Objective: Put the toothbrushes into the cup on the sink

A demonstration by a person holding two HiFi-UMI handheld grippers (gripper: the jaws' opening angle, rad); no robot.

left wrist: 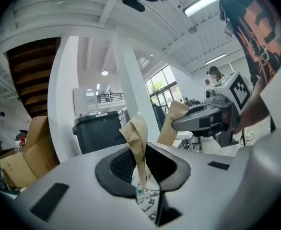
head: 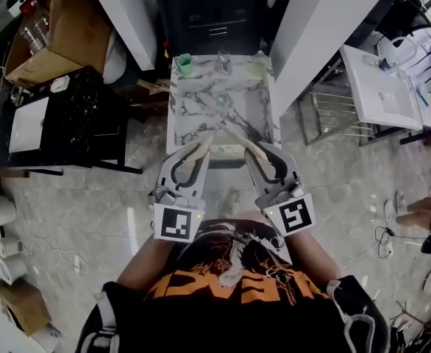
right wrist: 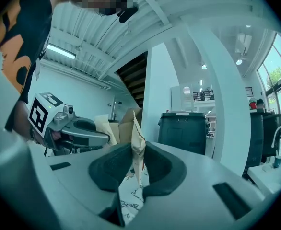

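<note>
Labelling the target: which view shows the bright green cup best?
Head view: the bright green cup stands in full sight at the marble sink top's far left corner. The left gripper view gives at most a green speck below the left claw; the right gripper view shows only marble there.

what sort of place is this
Likely an industrial-style lab or workshop hall, not a real bathroom: the marble sink counter stands alone on open floor, with a cardboard box and white tables around it.
</note>
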